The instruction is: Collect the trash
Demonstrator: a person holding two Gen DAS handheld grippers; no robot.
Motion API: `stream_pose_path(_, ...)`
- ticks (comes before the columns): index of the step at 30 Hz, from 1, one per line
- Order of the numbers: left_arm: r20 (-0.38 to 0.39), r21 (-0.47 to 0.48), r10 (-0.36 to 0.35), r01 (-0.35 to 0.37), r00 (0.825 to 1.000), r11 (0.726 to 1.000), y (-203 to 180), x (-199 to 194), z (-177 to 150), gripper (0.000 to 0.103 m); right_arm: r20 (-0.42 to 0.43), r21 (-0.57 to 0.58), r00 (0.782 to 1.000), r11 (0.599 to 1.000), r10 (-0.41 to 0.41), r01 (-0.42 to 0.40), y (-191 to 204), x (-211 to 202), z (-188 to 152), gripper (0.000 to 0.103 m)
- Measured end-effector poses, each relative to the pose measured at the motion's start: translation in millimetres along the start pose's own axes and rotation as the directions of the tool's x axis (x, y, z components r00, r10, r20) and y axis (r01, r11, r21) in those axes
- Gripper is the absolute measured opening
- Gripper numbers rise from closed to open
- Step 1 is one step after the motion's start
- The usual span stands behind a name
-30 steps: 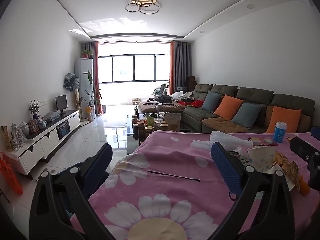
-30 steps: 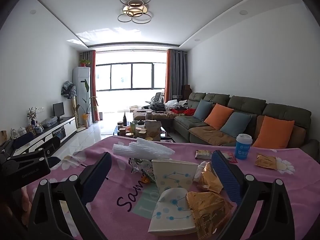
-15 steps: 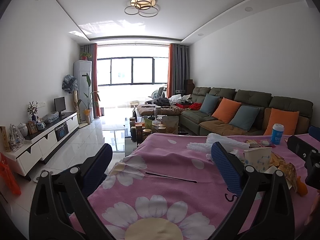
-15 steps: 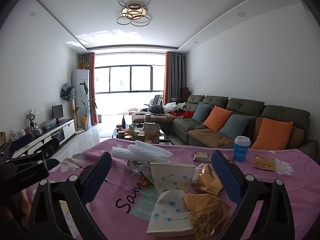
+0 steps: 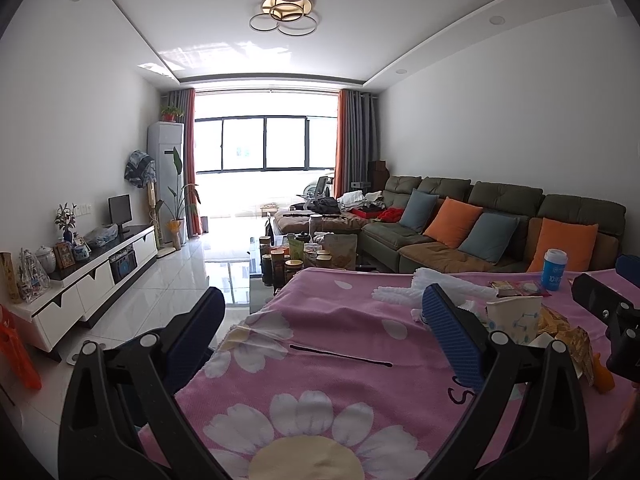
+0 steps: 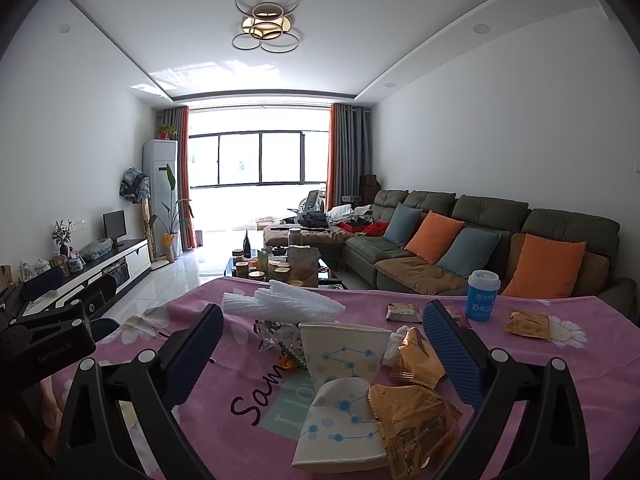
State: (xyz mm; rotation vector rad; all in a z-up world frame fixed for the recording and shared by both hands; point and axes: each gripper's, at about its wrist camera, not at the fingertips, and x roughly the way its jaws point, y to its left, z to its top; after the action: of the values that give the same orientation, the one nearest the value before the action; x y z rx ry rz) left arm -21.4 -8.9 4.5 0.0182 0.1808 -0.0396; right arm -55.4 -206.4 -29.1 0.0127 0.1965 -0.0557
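Observation:
A heap of trash lies on the pink flowered tablecloth (image 6: 224, 368): two crushed white paper cups (image 6: 344, 350), gold foil wrappers (image 6: 412, 412), white foam wrap (image 6: 280, 304), and a clear crinkled wrapper (image 6: 276, 334). My right gripper (image 6: 320, 344) hovers open just above and in front of this heap, nothing between its fingers. My left gripper (image 5: 320, 332) is open over the table's left end, above a thin black stick (image 5: 340, 354). The heap shows at the right of the left wrist view, with a paper cup (image 5: 514, 314) on top.
A blue-and-white cup (image 6: 482, 296), a snack packet (image 6: 404, 313) and a lone gold wrapper (image 6: 526, 323) lie at the table's far side. Beyond are a jar-covered coffee table (image 6: 276, 266), a sofa (image 6: 480, 248) and a TV cabinet (image 5: 96, 276). The left gripper's body (image 6: 44, 340) is at left.
Both views have tilted slightly, so the table sits a little lower in frame. Both grippers stay open and hold nothing; the trash has not moved.

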Motion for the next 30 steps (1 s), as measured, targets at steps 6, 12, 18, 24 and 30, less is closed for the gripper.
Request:
stream_pose_path(6,0.002,0.002,0.004,-0.004,1.000,1.000,-1.7,0.2,0.1,0.097,0.000,0.003,1.000,1.000,0.002,-0.002,-0.2,0.3,-0.4,0.096)
stream_pose_path(12,0.003,0.000,0.004,-0.004,1.000,1.000,-2.0,0.8,-0.8,0.097,-0.003,0.004,1.000,1.000,0.000,0.000,0.3,0.4,-1.1,0.096)
stream_pose_path(18,0.002,0.000,0.003,-0.003,1.000,1.000,-2.0,0.9,-0.9,0.097,-0.002,0.003,1.000,1.000,0.000,0.001,0.3,0.1,-1.5,0.096)
stream_pose_path(24,0.002,0.000,0.004,-0.004,1.000,1.000,-2.1,0.6,-1.5,0.097,-0.007,0.006,1.000,1.000,0.000,0.000,-0.1,0.4,-1.8,0.096)
stream_pose_path(30,0.000,-0.002,0.005,-0.005,1.000,1.000,-1.8,1.3,-2.1,0.097,-0.006,0.006,1.000,1.000,0.001,-0.001,-0.1,0.6,-1.7,0.096)
